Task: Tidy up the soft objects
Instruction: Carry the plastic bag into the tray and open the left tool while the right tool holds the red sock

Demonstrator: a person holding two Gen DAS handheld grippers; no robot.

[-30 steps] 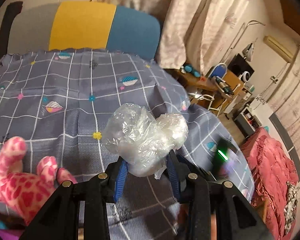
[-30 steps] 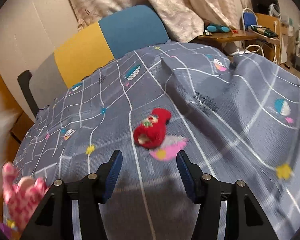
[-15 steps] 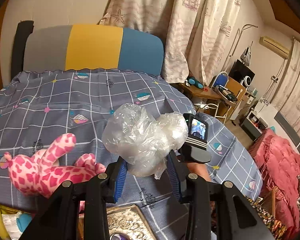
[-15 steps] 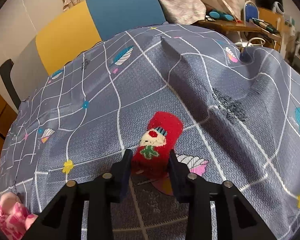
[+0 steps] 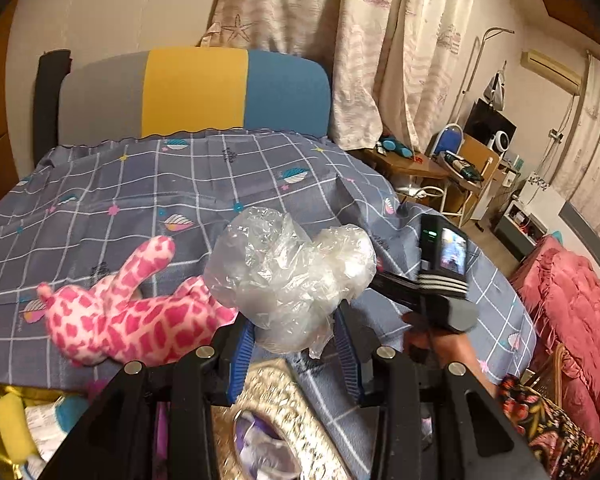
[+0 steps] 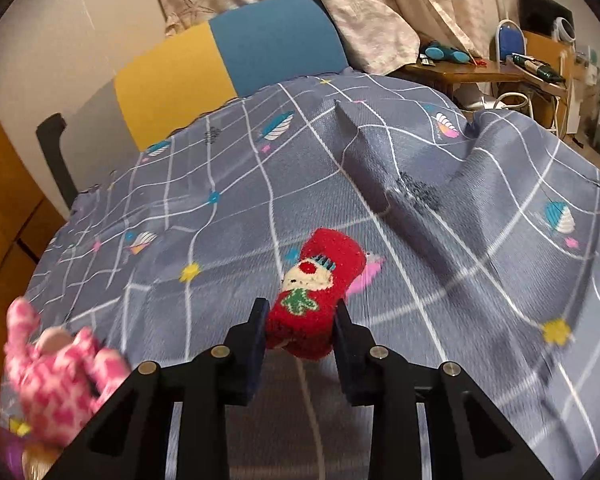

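My left gripper (image 5: 294,344) is shut on a crumpled clear plastic bag (image 5: 288,272) and holds it above the bed's near edge. A pink spotted plush giraffe (image 5: 128,312) lies on the grey patterned bedsheet (image 5: 180,184) just left of the bag; it also shows blurred in the right wrist view (image 6: 60,372). My right gripper (image 6: 300,332) is shut on a red Christmas sock (image 6: 314,300) and holds it just above the sheet (image 6: 420,184). The right gripper's body (image 5: 440,276) shows at right in the left wrist view.
A gold-rimmed box (image 5: 284,412) and a yellow container with soft items (image 5: 12,420) sit below the left gripper. A grey, yellow and blue headboard (image 5: 196,92) stands behind the bed. A desk with clutter (image 5: 440,168) and red bedding (image 5: 572,292) are at right.
My right gripper closed on the red sock and lifted it off the sheet. My left gripper drew back and up with the bag, bringing the giraffe and boxes into view.
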